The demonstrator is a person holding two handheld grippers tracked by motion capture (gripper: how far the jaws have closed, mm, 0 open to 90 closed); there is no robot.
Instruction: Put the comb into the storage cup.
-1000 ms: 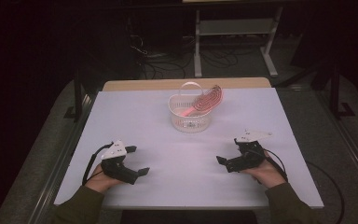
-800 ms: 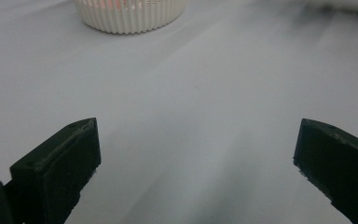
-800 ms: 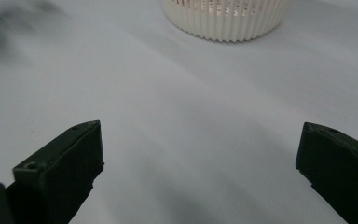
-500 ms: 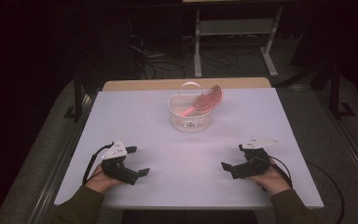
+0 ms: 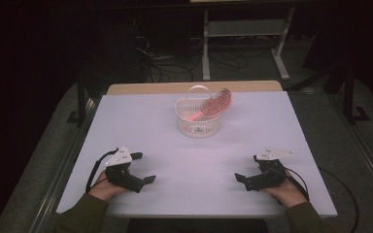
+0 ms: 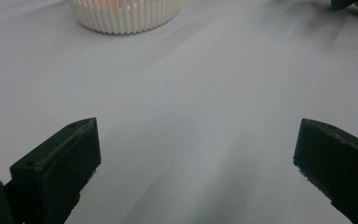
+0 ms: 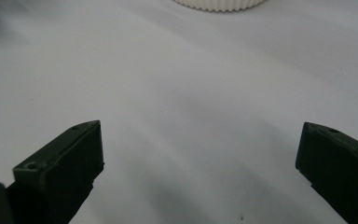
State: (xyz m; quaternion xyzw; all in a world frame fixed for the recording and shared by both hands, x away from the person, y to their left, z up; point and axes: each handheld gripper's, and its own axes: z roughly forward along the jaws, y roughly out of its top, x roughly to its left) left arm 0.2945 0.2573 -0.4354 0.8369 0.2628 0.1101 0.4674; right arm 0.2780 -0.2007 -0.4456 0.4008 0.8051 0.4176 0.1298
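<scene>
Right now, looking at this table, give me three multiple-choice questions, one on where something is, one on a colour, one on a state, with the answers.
1. Where does the basket stand?
A. at the far middle of the table
B. between the two grippers at the near edge
C. on the floor

2. What colour is the comb in the basket?
A. blue
B. pink
C. black

3. How do the jaws of the left gripper and the right gripper stand?
A. both shut on the comb
B. one open, one shut
C. both open with nothing between them

Answers: 1 A, the high view shows it far from both hands; 2 B, it leans pink over the white rim; 3 C, each gripper view shows bare table between wide jaws.
</scene>
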